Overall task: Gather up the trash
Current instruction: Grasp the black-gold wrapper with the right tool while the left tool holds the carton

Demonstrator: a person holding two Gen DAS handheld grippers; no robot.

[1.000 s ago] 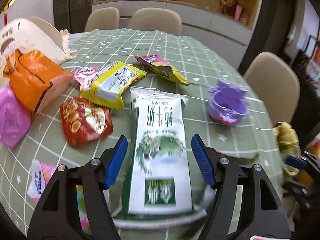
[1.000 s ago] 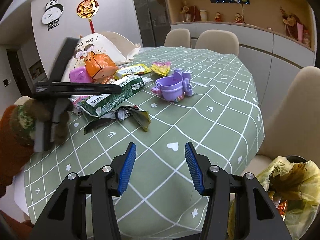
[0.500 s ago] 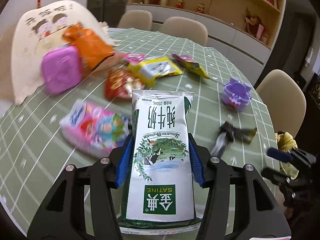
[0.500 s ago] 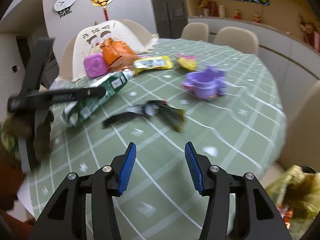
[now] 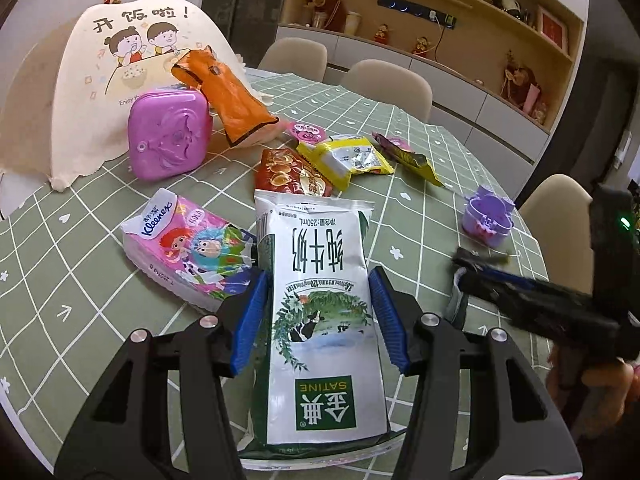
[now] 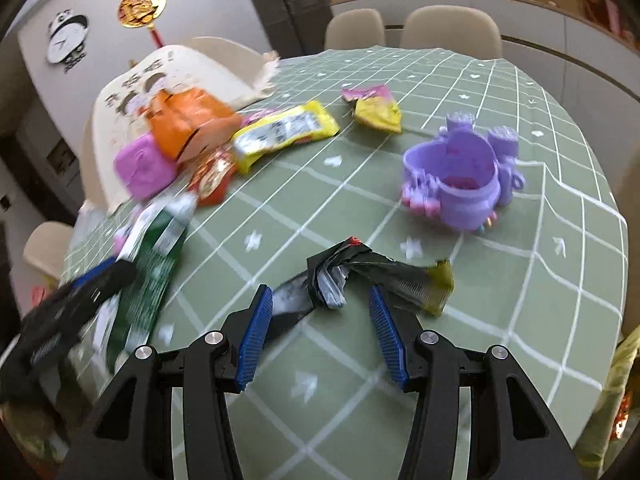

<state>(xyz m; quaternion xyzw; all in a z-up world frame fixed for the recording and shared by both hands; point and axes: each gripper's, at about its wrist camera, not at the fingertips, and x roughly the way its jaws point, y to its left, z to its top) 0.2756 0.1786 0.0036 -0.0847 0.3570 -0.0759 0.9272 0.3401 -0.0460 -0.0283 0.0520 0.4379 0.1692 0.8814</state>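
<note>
Plainly, "SATINE" milk pouch [image 5: 320,320]

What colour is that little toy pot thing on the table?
The toy pot is purple, lilac all over; the right wrist view shows it best.

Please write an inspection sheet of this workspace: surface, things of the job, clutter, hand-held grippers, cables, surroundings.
Surface: round table under a green grid tablecloth.
Job's things: white-green milk pouch; crumpled black wrapper; yellow wrapper; red snack bag; orange bag.
Clutter: pink case, tissue pack, purple toy cup, cream food cover.
Grippers: left hand-held gripper shut on the milk pouch, having just closed; right hand-held gripper open, the black wrapper just ahead of its tips.
Cables: one hanging from a shelf device, far off.
Surroundings: beige chairs, wall shelves with figurines, panda clock.
</note>
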